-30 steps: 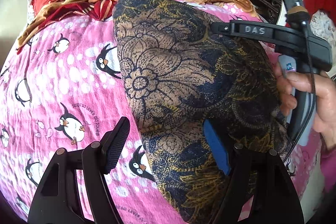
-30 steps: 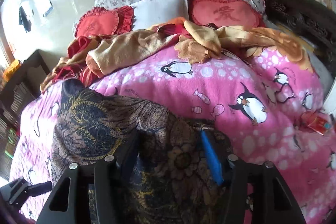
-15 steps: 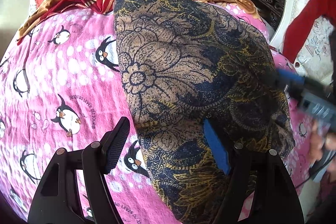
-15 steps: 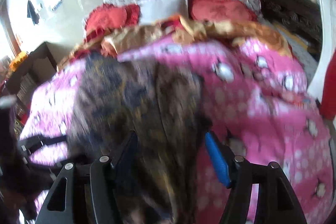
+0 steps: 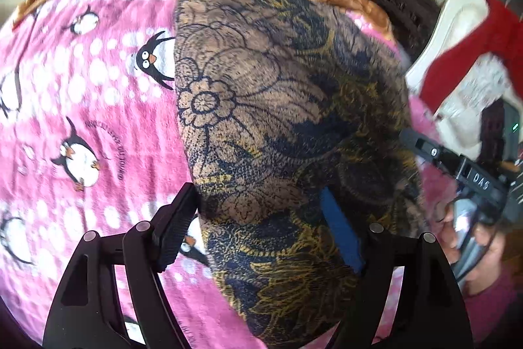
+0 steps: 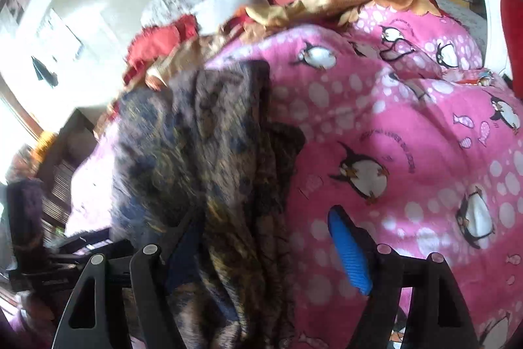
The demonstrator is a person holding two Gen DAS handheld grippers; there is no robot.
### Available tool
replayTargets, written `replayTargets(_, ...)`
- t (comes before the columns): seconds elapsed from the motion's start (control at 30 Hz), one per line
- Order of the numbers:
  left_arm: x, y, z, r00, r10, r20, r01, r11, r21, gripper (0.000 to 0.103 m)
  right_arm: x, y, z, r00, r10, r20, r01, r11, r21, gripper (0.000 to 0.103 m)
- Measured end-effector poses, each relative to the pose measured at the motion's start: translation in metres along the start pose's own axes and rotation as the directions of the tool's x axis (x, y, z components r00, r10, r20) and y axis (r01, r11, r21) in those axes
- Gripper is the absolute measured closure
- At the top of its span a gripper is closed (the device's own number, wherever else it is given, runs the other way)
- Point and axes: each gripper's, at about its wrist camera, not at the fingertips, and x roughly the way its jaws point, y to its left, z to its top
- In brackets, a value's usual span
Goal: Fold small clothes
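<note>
Left wrist view: at the far left lies the pink penguin blanket (image 5: 81, 107), and on it, filling the middle, the dark floral garment (image 5: 278, 120) spread in a long panel. The left gripper (image 5: 261, 228) stands with its jaws wide apart and nothing clamped — the black finger sits just off the cloth's left edge, the blue pad (image 5: 341, 234) lies over the fabric. At the right edge the right gripper (image 5: 470, 175) appears beside the garment; from here I cannot tell its grip.

In the right wrist view the garment (image 6: 209, 159) hangs bunched on the left, its folds draped down past the black left finger, with the blanket (image 6: 408, 126) to the right. The right gripper (image 6: 271, 247) also gapes wide; its blue pad (image 6: 349, 254) is clear of the cloth, so it seems to pinch nothing.

To fold well, I judge both grippers should close on matching corners of one edge — then carry it across evenly, keeping the panel taut so no creases set.
</note>
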Motion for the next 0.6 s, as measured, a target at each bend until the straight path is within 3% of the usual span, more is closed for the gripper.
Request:
replayTargets(0.1, 0.001, 0.016, 0.000, 0.996, -0.086, 0.020, 0.088, 0.993, -0.084, 0.020, 0.004, 0.000, 0.008, 0.999, 0.039, 0.005, -0.039, 0.999, 0.010, 0.021)
replayTargets(0.2, 0.010, 0.029, -0.001, 0.995, -0.103, -0.002, 0.102, 0.985, -0.137, 0.020, 0.015, 0.002, 0.011, 0.998, 0.060, -0.024, -0.061, 0.998, -0.009, 0.021)
replayTargets(0.4, 0.020, 0.032, -0.004, 0.984, -0.174, 0.039, 0.178, 0.971, -0.158, 0.016, 0.036, 0.010, 0.015, 0.992, 0.112, -0.050, -0.113, 0.993, -0.028, 0.019)
replayTargets(0.43, 0.021, 0.029, -0.002, 0.982, -0.189, 0.031, 0.191, 0.970, -0.149, 0.024, 0.038, 0.013, 0.017, 0.992, 0.118, -0.051, -0.120, 0.992, -0.029, 0.026)
replayTargets(0.47, 0.020, 0.026, -0.001, 0.980, -0.197, 0.023, 0.199, 0.970, -0.141, 0.031, 0.039, 0.016, 0.018, 0.992, 0.114, -0.050, -0.116, 0.993, -0.033, 0.049)
replayTargets(0.53, 0.013, 0.023, 0.002, 0.985, -0.172, 0.020, 0.173, 0.977, -0.127, 0.056, 0.037, 0.024, 0.021, 0.990, 0.129, -0.063, -0.131, 0.991, -0.023, 0.073)
replayTargets(0.6, -0.004, 0.025, 0.001, 0.982, -0.185, 0.038, 0.188, 0.975, -0.115, 0.069, 0.030, 0.031, 0.023, 0.991, 0.123, -0.058, -0.124, 0.992, -0.014, 0.076)
